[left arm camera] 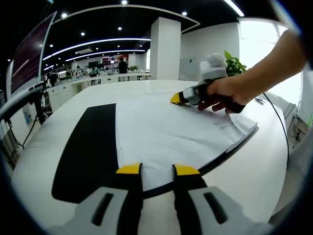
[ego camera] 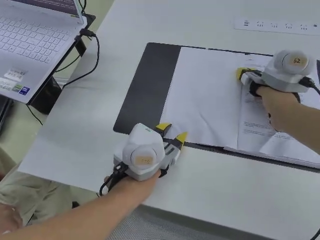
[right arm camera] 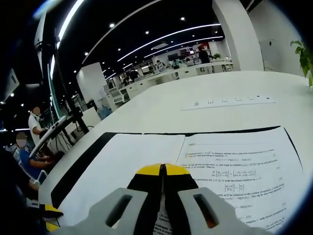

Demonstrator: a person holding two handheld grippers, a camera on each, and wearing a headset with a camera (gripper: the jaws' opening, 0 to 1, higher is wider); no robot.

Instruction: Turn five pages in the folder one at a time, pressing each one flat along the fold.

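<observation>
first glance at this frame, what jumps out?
The open black folder dominates the white table, with a blank page lying across its middle. The right gripper, jaws shut, sits at the fold beside the printed page, while the left gripper, jaws apart, is at the folder's near edge. A laptop stands at the table's far left.

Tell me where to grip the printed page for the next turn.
Pinch the printed page at its outer edge, opposite the fold, probably near a corner, coming from the right with the right gripper: it lies flat, bound at the fold.
</observation>
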